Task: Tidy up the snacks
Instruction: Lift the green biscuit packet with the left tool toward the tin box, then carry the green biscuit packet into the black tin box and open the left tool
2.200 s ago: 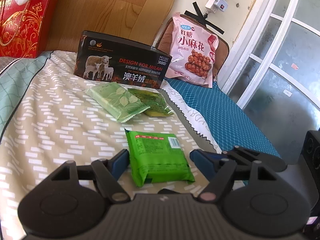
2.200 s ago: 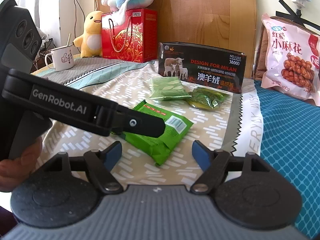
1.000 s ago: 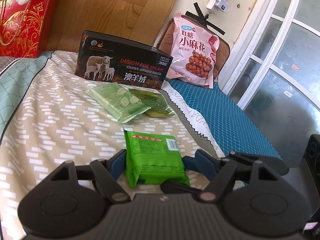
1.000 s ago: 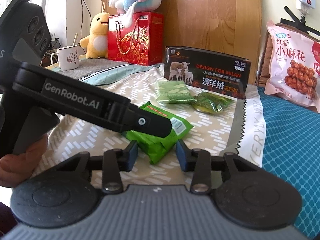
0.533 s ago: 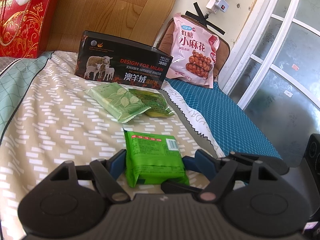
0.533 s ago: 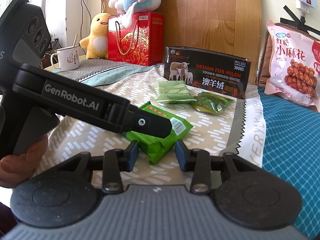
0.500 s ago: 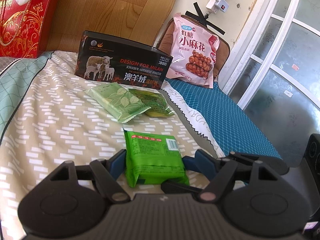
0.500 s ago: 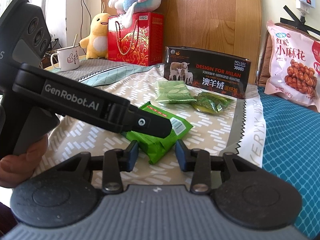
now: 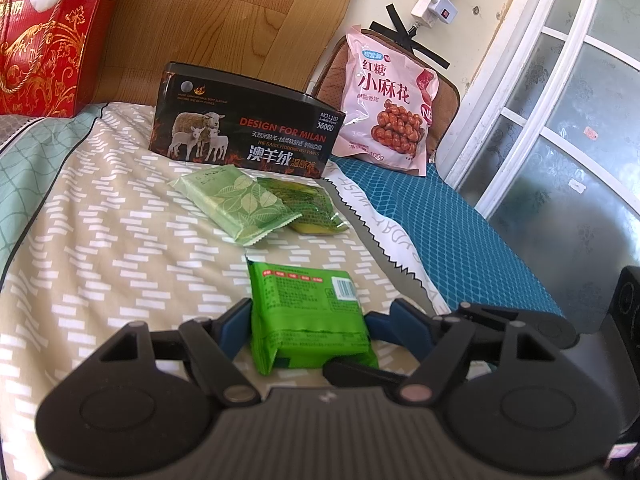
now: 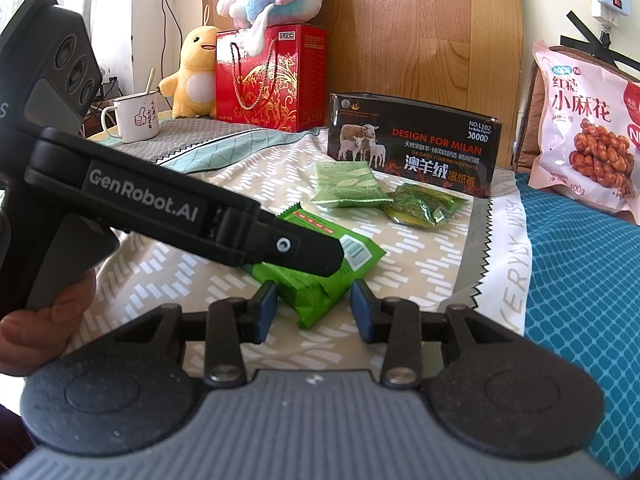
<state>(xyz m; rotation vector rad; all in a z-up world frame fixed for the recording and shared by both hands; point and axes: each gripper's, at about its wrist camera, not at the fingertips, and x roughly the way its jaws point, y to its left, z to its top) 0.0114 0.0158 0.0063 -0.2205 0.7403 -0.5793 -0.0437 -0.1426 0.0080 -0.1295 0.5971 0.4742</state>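
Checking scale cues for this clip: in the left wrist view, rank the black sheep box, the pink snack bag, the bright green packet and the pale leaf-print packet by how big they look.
1. Black sheep box
2. Pink snack bag
3. Bright green packet and pale leaf-print packet: they look alike, and the bright one lies nearer the camera, so I leave them unranked.

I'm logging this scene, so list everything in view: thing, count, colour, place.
bright green snack pack: 1, green, on the patterned cloth, between both grippers' fingers
pale green leaf packet: 1, before the black box
dark green packet: 1, beside the leaf packet
black box: 1, black, sheep picture, rear of cloth
pink snack bag: 1, propped upright on the blue mat
red gift box: 1, by the wooden board
plush toys: 2, yellow beside the red box, pastel on top
mug: 1, white, far left
left gripper: 1, black, straddling the pack
right gripper: 1, closing around the pack's corner
hand: 1, holding the left gripper
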